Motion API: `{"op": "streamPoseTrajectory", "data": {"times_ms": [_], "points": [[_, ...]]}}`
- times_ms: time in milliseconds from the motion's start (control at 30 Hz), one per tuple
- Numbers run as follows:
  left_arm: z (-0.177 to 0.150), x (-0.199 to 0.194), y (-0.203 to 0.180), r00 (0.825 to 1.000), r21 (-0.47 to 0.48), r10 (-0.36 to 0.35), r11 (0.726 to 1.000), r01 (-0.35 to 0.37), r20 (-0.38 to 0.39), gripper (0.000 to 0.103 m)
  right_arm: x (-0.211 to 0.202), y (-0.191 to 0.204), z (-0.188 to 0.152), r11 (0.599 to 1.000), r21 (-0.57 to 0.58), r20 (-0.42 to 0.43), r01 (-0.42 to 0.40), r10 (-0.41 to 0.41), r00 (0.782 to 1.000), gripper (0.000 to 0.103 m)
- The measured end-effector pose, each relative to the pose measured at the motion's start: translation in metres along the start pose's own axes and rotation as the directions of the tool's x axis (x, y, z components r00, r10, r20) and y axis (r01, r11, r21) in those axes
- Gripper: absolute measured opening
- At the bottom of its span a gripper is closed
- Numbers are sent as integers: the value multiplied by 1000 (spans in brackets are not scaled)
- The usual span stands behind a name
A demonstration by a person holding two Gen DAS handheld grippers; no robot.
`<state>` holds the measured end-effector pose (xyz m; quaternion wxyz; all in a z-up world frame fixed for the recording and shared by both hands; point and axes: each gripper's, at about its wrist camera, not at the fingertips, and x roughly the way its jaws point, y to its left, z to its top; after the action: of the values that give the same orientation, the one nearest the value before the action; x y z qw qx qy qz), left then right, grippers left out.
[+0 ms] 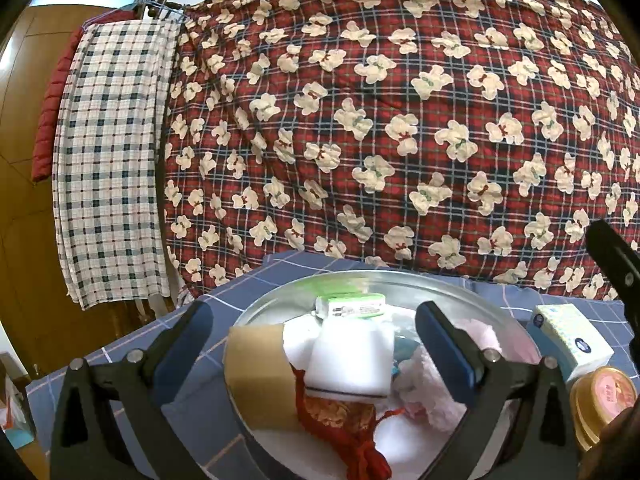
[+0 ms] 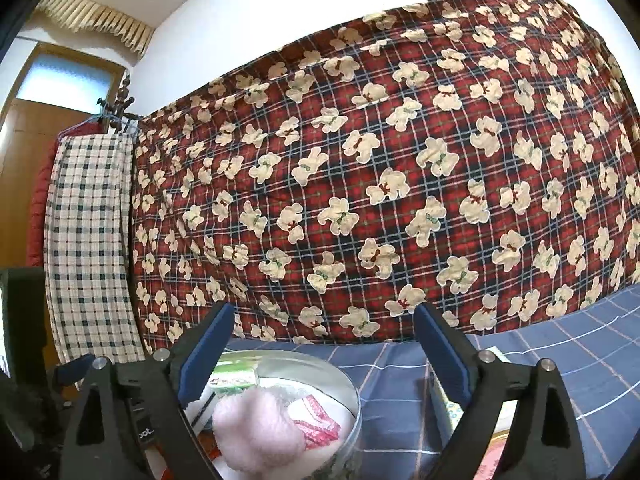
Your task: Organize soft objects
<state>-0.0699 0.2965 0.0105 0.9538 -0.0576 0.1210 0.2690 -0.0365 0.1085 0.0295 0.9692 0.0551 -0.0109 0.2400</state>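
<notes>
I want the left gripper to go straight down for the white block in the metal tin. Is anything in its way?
Nothing visible blocks it. The left gripper is open above the metal tin, and the white block lies on top between its fingers, uncovered.

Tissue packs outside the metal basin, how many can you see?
1: a tissue pack lies on the blue bedsheet right of the metal basin, behind a round tin. Others may be hidden.

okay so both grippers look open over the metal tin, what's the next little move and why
Probably swing the right gripper toward the tissue pack. It lies on the blue checked cloth beside the metal tin, apparently the only soft item outside it. The right gripper is open with nothing between its pads.
</notes>
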Motion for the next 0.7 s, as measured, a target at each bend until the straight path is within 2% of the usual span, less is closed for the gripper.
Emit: {"op": "streamPoseTrajectory", "data": {"times_ms": [200, 700], "points": [[-2, -7, -8, 1000, 26, -20, 999, 20, 12, 103, -6, 5, 1, 999, -34, 17, 11, -10, 1000, 94], [-3, -11, -8, 1000, 25, -16, 1000, 16, 9, 103, -5, 1, 0, 1000, -15, 3, 16, -16, 1000, 95]]}}
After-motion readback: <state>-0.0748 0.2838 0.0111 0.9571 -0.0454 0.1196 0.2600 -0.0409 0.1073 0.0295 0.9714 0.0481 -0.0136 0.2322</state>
